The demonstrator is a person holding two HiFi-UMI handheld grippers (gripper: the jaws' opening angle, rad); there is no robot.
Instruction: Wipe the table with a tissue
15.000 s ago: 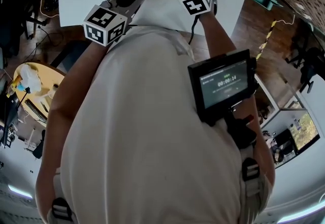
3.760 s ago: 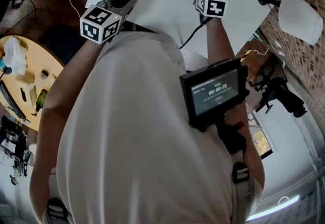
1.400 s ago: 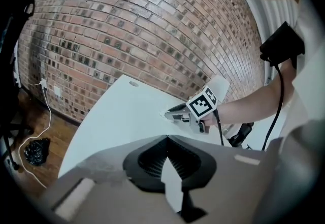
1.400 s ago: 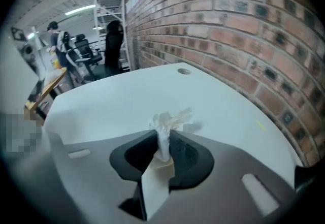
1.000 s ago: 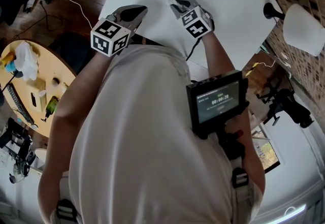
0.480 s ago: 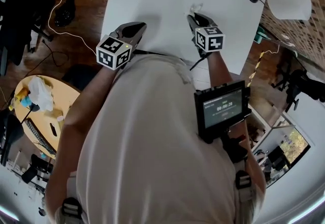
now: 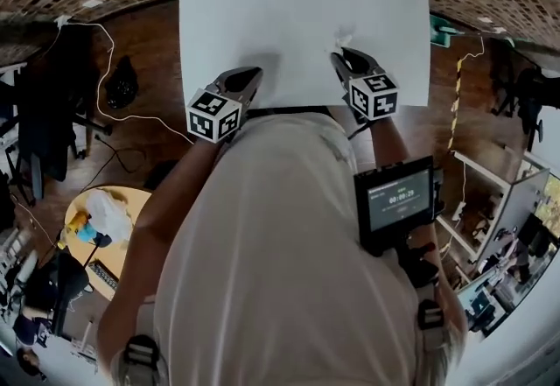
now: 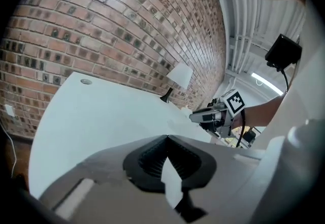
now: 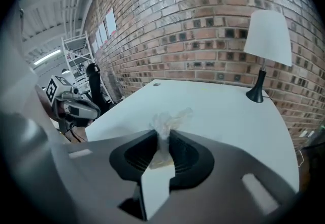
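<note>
I find my right gripper clamped on the tissue over the table; left gripper closed, empty

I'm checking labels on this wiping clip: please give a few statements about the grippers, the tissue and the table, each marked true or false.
1. The right gripper has its jaws closed on a crumpled tissue. True.
2. The left gripper holds a second tissue. False: its jaws are together with nothing between them.
3. A lamp with a white shade stands on the table. True.
4. The table top is dark wood. False: it is plain white.
</note>
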